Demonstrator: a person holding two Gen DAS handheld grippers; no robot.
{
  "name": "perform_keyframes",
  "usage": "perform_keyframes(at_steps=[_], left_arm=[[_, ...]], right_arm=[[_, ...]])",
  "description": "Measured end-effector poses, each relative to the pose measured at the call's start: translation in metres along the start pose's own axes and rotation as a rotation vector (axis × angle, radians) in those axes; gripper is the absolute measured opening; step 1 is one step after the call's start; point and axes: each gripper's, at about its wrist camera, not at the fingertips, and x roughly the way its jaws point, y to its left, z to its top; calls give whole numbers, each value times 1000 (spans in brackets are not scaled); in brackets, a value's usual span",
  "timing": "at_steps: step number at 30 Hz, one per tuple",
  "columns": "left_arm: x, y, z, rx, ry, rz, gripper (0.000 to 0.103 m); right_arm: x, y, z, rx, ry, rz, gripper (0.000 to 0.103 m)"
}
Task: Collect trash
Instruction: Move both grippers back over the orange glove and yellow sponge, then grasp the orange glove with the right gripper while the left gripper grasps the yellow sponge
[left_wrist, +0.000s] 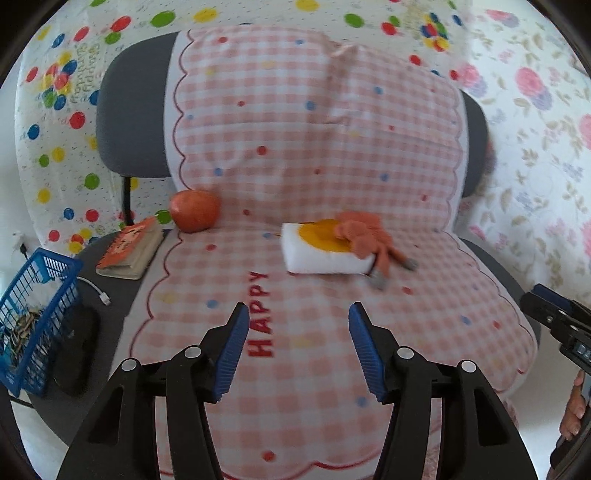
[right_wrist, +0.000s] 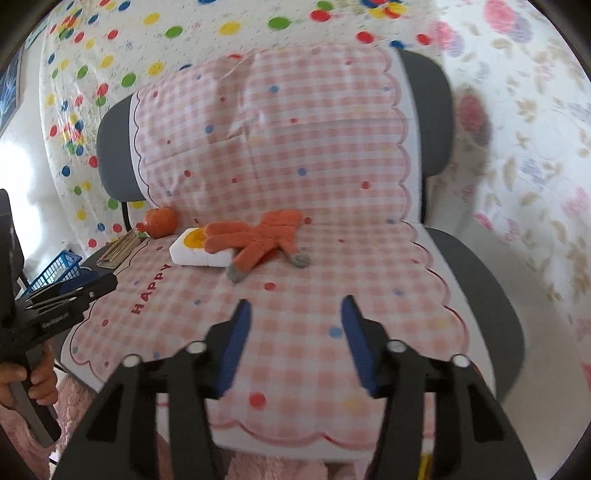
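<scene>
Some scraps already lie in the basket (left_wrist: 35, 317); left gripper (left_wrist: 297, 350) and right gripper (right_wrist: 293, 343) both hover spread, empty; no obvious trash shows on the chair (left_wrist: 125, 122).

Orange glove (right_wrist: 258, 240) across egg-print pillow (left_wrist: 325, 254), apple (left_wrist: 194, 216) beside notebook (left_wrist: 131, 247)

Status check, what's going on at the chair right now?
Both grippers open, empty, over the seat. Basket at left, holding scraps. Glove and apple on seat.
</scene>
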Motion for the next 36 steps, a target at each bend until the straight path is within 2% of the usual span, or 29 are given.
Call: perform_keyframes(at_steps=[8, 14, 20, 23, 25, 26, 27, 29, 32, 36], left_arm=[[38, 21, 38, 12, 8, 56, 57], [70, 29, 61, 0, 30, 43, 57], [93, 31, 72, -3, 50, 27, 57], [97, 32, 72, -2, 55, 25, 57], [97, 33, 71, 0, 59, 29, 57], [97, 33, 71, 1, 60, 29, 57], [96, 33, 70, 2, 61, 29, 57], [93, 33, 69, 6, 62, 35, 57], [86, 29, 67, 17, 54, 34, 57], [78, 19, 64, 41, 49, 23, 57]], right_arm=[[84, 15, 49, -25, 52, 26, 43], [160, 14, 78, -10, 125, 13, 44], [224, 4, 87, 40, 226, 14, 44], [240, 1, 84, 64, 275, 58, 44], [242, 1, 83, 73, 277, 84, 39], [239, 0, 82, 88, 274, 116, 19], [236, 0, 82, 90, 267, 121, 12], [216, 0, 83, 89, 228, 147, 7], [181, -4, 87, 100, 164, 197, 7], [103, -16, 94, 100, 22, 249, 7]])
